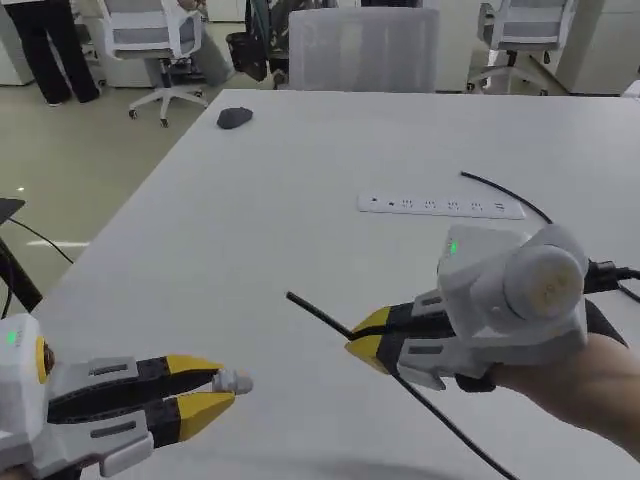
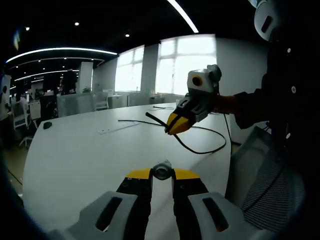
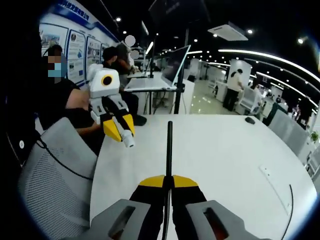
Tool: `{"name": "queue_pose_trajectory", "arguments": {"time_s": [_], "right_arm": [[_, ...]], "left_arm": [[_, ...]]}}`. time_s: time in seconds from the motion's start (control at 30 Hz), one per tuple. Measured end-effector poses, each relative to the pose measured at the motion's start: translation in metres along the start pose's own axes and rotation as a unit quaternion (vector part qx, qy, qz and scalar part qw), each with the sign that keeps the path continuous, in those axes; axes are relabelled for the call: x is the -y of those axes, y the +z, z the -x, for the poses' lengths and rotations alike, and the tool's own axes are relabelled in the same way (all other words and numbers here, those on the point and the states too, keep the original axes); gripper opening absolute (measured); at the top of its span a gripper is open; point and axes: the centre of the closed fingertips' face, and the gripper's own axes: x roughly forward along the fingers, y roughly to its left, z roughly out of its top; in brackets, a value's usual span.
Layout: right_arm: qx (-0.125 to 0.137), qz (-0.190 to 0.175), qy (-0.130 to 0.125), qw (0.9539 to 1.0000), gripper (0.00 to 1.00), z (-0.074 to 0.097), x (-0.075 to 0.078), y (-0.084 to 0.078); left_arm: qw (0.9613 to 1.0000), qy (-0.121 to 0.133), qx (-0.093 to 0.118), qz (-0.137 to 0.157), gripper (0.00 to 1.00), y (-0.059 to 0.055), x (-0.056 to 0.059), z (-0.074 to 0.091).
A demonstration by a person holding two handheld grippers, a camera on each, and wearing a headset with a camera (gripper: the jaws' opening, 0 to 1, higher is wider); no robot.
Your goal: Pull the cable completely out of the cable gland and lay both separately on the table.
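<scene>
Black, thin, limp-looking: cable [image 1: 318, 313], free end at centre of head view, slanting down towards lower right edge past right gripper [image 1: 358, 340]. Likely light and floppy, with a smooth jacket. Judged apt to slide in a loose pinch and to droop or swing beyond the hold. Best taken close to the free end, as here, for control when laying it down. In right gripper view, cable [image 3: 169, 145] a straight dark line rising from bottom centre between the jaws. Jaws pressed together on it, no gap to either side.

Grey-white, small, round: cable gland [image 1: 234, 381], lower left of head view, at the tips of left gripper [image 1: 218, 386]. Probably hard plastic, light and rigid, round enough to roll or pop out of a pinch. Safer gripped across the body. In left gripper view, cable gland [image 2: 162, 170] at lower centre, clamped between yellow-tipped jaws drawn nearly together.

Well apart from the cable, nothing threaded through it. Pulling-out judged done, laying-down not yet. Both seemingly held above white table [image 1: 300, 200], height hard to tell.

Also noted: power strip [image 1: 440, 206] right of centre, upper half; dark mouse [image 1: 234, 118] upper left.
</scene>
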Motion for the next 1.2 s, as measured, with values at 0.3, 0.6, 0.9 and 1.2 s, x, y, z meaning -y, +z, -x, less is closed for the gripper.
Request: {"name": "queue_pose_trajectory", "arguments": {"time_s": [0.3, 0.6, 0.9, 1.2], "right_arm": [[0.013, -0.075, 0.031, 0.9966, 0.00, -0.063, -0.002, 0.031], [-0.008, -0.149, 0.042, 0.9880, 0.00, -0.143, -0.014, 0.019], [-0.034, -0.146, 0.018, 0.9885, 0.00, -0.185, -0.027, -0.006], [-0.054, -0.107, 0.000, 0.9928, 0.00, -0.204, -0.031, -0.023]], "left_arm": [[0.9965, 0.074, 0.031, 0.024, 0.15, -0.025, -0.020, 0.035], [0.9852, 0.154, 0.041, 0.065, 0.15, -0.062, -0.041, 0.052], [0.9744, 0.204, 0.029, 0.090, 0.15, -0.093, -0.054, 0.055], [0.9697, 0.226, 0.006, 0.091, 0.15, -0.117, -0.058, 0.059]]}}
